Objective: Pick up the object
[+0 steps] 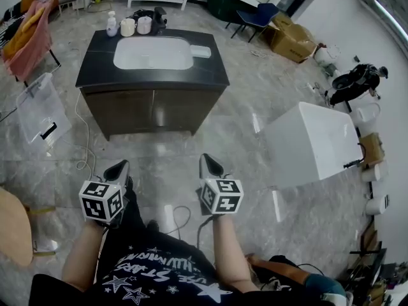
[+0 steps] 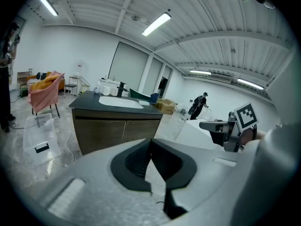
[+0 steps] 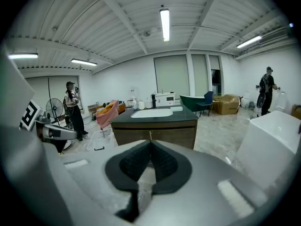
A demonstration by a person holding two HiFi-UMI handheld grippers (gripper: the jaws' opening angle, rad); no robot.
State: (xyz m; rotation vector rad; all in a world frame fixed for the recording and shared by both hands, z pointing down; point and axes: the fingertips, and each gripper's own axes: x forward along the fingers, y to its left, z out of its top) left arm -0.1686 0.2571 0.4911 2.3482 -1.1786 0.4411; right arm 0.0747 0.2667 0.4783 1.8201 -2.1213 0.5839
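A dark vanity cabinet [image 1: 153, 101] with a white sink [image 1: 153, 53] stands ahead of me. On its top are a small bottle [image 1: 111, 24], two pale cups [image 1: 128, 27], a black tap [image 1: 159, 18] and a white rectangular block [image 1: 200, 51]. My left gripper [image 1: 120, 166] and right gripper [image 1: 208, 159] hover side by side over the floor, well short of the cabinet. Both are shut with nothing between the jaws. The left gripper view looks past the shut left gripper [image 2: 151, 140] at the cabinet [image 2: 117, 126]. Beyond the right gripper [image 3: 150, 142] lies the same cabinet [image 3: 155, 131].
A white tub-like block [image 1: 312, 142] stands to the right and a clear plastic bin [image 1: 41, 110] to the left. A pink cloth [image 1: 29, 40] hangs on a rack. Cables [image 1: 178, 215] lie on the floor. One person [image 3: 73, 107] stands at the left, another [image 3: 267, 95] at the far right.
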